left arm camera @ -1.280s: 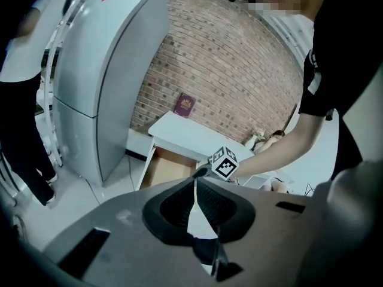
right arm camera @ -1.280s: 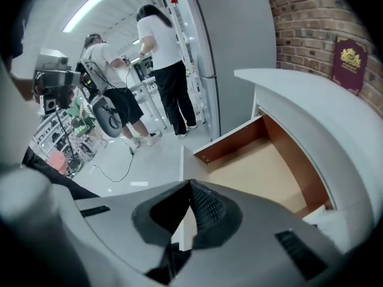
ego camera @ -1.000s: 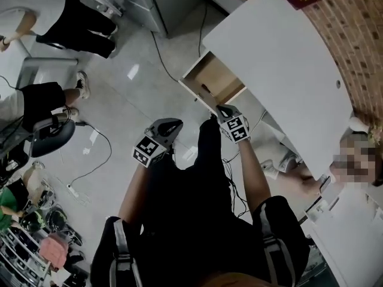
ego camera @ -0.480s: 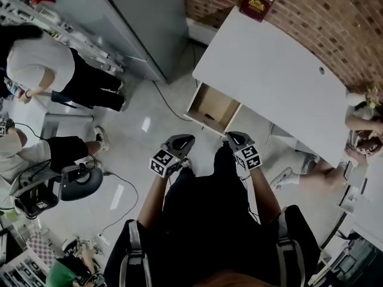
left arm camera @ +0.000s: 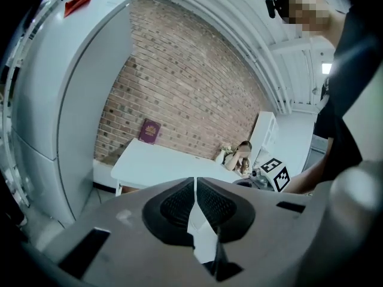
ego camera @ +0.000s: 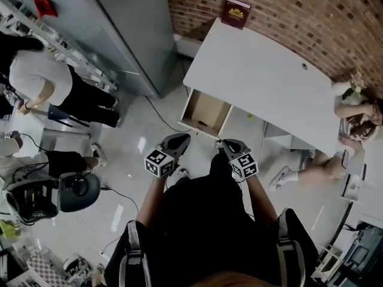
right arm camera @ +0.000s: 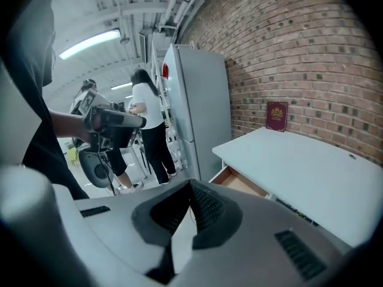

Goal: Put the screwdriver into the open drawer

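The open wooden drawer [ego camera: 206, 111] sticks out from the left front of the white desk [ego camera: 263, 79]. A small dark thing [ego camera: 203, 123] lies on its floor; I cannot make out what it is. My left gripper [ego camera: 182, 139] and right gripper [ego camera: 222, 143] hover side by side above the floor, short of the drawer front. In the left gripper view the left gripper [left arm camera: 194, 184] has its pads touching and empty. The right gripper [right arm camera: 190, 188] is also shut and empty, with the drawer [right arm camera: 239, 183] just beyond it.
A dark red book [ego camera: 236, 12] leans on the brick wall at the desk's far end. A tall grey cabinet [ego camera: 131, 28] stands left of the desk. A person [ego camera: 51, 82] stands at left, another [ego camera: 359, 115] sits at right. An office chair [ego camera: 75, 190] and floor cables lie left.
Both grippers have risen and drawn back from the drawer; the right one was close to its front edge. The head view now takes in much more of the room.
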### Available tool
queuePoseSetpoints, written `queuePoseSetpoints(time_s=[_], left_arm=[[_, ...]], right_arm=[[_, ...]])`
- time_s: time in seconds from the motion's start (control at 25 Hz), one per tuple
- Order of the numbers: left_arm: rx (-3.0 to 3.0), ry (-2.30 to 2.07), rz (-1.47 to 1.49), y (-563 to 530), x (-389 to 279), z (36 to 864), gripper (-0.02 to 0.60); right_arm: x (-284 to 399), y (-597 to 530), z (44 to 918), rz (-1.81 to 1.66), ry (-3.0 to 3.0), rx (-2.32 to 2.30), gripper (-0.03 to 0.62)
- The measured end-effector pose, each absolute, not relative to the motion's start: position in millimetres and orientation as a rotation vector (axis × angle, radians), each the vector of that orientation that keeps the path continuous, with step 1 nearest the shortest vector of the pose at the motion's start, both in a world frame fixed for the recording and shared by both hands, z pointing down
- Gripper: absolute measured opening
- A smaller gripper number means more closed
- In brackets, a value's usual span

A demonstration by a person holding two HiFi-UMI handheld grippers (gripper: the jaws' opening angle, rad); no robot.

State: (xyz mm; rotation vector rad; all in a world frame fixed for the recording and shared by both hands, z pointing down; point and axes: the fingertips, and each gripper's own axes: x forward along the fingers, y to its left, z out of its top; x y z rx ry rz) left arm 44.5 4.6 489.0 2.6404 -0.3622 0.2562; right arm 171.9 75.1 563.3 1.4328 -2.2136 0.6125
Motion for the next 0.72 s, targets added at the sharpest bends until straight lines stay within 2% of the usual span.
queuePoseSetpoints(time_s=[0.12,0.72], left_arm=[[2.596,-0.358,0.163,17.0,42.3,485.2,0.023],[2.685,-0.385,0.221,21.5,-1.1,473.9,0.023]], right_arm=[[165.3,87.1,563.1,0.589,-2.211,1.41,0.055],[123.8,90.5,547.2,0.525,-2.214,1.43,0.055]])
